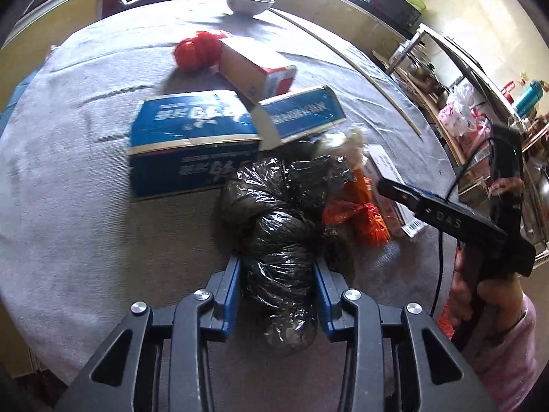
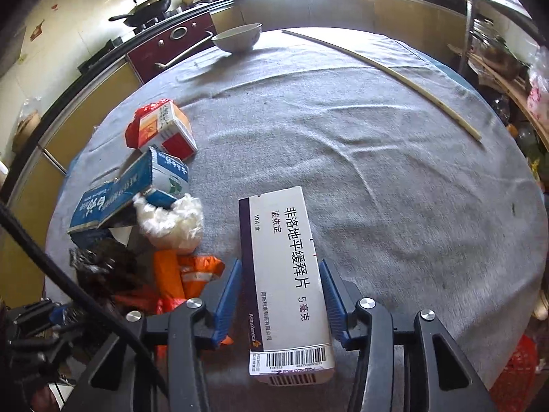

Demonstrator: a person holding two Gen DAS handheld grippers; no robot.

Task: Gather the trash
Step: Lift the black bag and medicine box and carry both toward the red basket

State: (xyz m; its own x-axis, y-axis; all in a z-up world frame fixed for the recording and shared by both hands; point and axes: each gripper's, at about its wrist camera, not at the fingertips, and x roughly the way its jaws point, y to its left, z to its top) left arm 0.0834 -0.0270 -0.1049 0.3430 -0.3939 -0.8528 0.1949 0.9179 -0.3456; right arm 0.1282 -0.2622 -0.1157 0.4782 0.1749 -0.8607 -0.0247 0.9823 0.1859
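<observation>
The left gripper (image 1: 276,295) clenches a crumpled black bag (image 1: 284,226) on the table (image 1: 68,206): soft, light, slippery film, best pinched mid-bulk. The right gripper (image 2: 281,295) straddles a stiff, light pill box (image 2: 284,274), seemingly gripping its long sides.

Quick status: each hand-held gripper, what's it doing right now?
Left hand-held gripper: shut on the black plastic bag.
Right hand-held gripper: straddling the white medicine box; contact unclear.
</observation>
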